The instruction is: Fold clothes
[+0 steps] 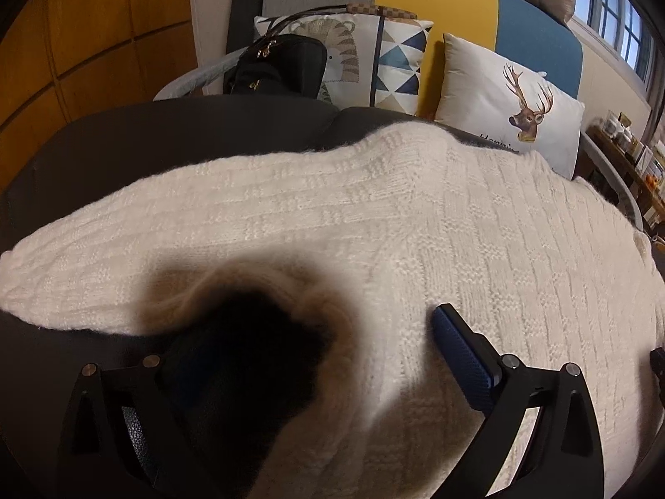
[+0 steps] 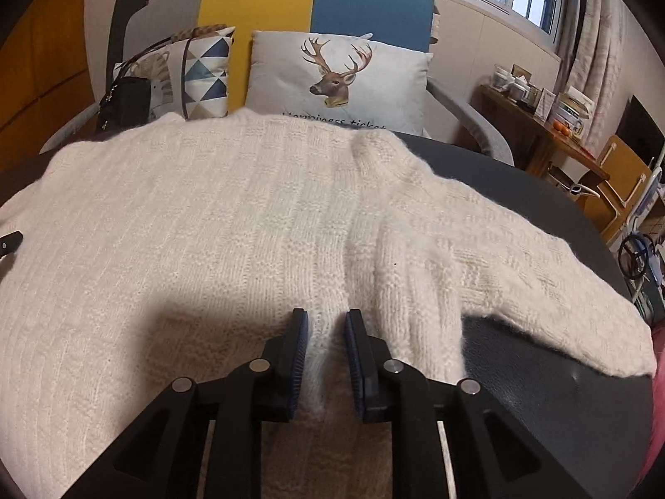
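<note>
R tongs (image 2: 326, 316) pinch sweater (image 2: 249, 208); L tongs (image 1: 316, 332) wide.

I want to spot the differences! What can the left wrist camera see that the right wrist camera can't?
Only the left wrist view shows the sweater's left sleeve stretched over the dark table, and a fold of knit bulging up over one of the left gripper's widely spread fingers.

Only the right wrist view shows the right sleeve, the cluttered wooden side table, and the right gripper pinching a ridge of knit.

Both show the cream sweater, the deer pillow, the triangle pillow and the black bag.
</note>
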{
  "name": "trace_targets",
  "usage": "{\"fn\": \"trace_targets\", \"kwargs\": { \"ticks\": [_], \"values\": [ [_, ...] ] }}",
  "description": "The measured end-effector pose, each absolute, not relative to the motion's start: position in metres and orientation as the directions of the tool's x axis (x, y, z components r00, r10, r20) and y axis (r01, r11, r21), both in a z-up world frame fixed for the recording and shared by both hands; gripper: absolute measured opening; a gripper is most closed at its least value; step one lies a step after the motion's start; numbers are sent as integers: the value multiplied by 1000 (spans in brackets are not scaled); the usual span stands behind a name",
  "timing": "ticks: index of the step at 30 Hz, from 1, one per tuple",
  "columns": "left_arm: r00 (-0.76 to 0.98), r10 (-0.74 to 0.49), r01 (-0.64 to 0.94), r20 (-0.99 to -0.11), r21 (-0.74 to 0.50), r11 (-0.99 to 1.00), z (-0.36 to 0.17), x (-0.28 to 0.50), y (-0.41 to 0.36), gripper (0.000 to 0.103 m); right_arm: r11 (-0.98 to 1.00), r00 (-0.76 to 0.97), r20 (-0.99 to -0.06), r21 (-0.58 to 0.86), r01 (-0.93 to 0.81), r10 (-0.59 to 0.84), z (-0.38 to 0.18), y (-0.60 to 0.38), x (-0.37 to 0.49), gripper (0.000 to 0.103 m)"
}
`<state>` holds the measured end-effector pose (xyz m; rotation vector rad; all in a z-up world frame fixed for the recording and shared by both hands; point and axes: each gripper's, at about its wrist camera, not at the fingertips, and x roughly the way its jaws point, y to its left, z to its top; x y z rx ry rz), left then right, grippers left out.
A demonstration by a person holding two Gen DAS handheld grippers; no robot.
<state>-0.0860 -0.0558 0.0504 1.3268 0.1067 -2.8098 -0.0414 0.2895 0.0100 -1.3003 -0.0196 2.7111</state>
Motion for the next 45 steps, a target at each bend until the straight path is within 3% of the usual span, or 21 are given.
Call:
{"fn": "trace_targets", "kwargs": {
  "ticks": [5, 8, 13, 16, 20, 29, 34, 36, 39, 41, 45],
  "values": [
    [-643, 72, -4, -763, -90, -996, 62, -67, -62, 99, -987, -610, -790, 42, -154, 61, 23, 307, -37, 20],
    [-649, 113, -46, -753, -109, -993, 67, -44, -60, 99, -974, -652, -755, 192, -117, -70, 42, 296, -6, 22],
    [-614, 125, -102, -779, -79, -992, 54, -6, -40, 99, -986, -599, -790, 165, 6, -135, 40, 257, 22, 22],
    [-591, 60, -78, -804, -17, -997, 44, -3, -40, 99, -991, -570, -813, 130, 26, -122, 30, 252, 31, 22],
    [-592, 65, -76, -803, -25, -997, 41, 3, -56, 99, -995, -589, -804, 92, 23, -88, 26, 269, 47, 20],
    [-649, 154, -124, -745, -96, -988, 64, 3, -32, 99, -958, -611, -764, 284, -32, -206, 44, 291, 57, 20],
    [-650, 86, -196, -755, 57, -979, 48, -18, 32, 99, -944, -601, -733, 305, 130, -319, 68, 240, 29, 22],
    [-629, 71, -216, -774, 86, -973, 37, -22, 42, 99, -935, -561, -749, 256, 245, -352, 73, 206, 27, 22],
    [-606, 62, -234, -793, 103, -967, 27, -25, 48, 99, -929, -499, -830, 60, 365, -250, 56, 161, 37, 22],
    [-598, 75, -233, -798, 84, -969, 25, -25, 45, 100, -912, -518, -828, -19, 410, -215, 50, 151, 59, 23],
    [-590, 96, -223, -802, 48, -974, 22, -27, 39, 103, -894, -485, -839, 5, 449, -248, 51, 166, 112, 23]
  ]
}}
